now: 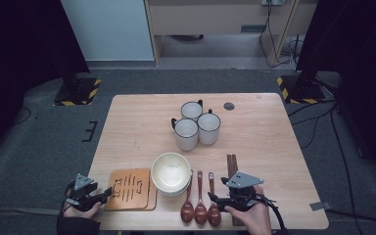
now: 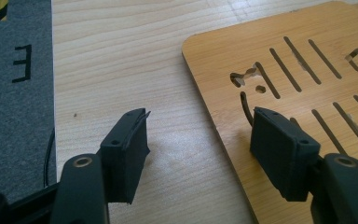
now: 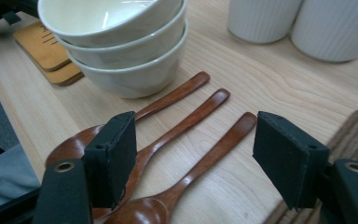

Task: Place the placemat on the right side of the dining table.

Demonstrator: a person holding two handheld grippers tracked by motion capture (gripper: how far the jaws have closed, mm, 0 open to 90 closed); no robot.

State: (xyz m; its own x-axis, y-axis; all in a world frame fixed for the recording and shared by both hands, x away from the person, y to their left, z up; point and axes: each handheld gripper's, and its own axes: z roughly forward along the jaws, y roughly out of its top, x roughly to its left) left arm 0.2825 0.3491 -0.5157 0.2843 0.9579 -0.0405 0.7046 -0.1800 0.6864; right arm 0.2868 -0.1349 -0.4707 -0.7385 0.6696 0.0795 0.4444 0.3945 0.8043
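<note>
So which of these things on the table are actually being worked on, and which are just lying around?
Being worked on:
- wooden trivets, at the open left gripper
- three wooden spoons, in front of the open right gripper

Lying about:
- stacked white bowls
- three mugs
- chopsticks

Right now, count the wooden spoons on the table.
3. They lie side by side near the front edge, handles pointing away: the left spoon beside the stacked bowls, the middle spoon, and the right spoon next to the chopsticks. None seem hidden.
</note>
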